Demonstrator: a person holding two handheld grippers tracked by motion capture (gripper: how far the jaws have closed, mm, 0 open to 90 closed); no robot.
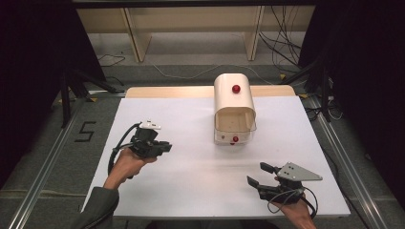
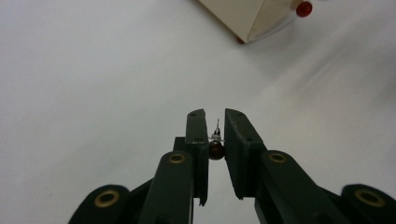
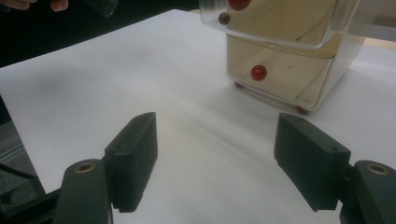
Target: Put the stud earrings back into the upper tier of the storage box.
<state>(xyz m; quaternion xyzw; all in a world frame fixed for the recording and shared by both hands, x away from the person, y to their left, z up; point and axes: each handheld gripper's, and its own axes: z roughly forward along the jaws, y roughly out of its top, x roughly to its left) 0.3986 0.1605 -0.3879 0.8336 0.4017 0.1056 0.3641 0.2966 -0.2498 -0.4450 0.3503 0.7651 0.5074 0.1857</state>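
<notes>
One cream bread box point(image 1: 233, 98) with a clear roll-up lid stands on one white bench point(image 1: 191, 176). The box carries two red knobs: one on the lid point(image 1: 236, 88) and one on the front panel below point(image 1: 235, 139). Two tongs are in use, the left tongs point(image 2: 215, 135) and the right tongs point(image 1: 261, 173). One small dark red bead point(image 2: 216, 150) sits between the left pair's jaws.

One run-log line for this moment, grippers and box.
left gripper: shut on small dark red bead | right gripper: open, nothing between jaws | cream box: on white table sheet
</notes>
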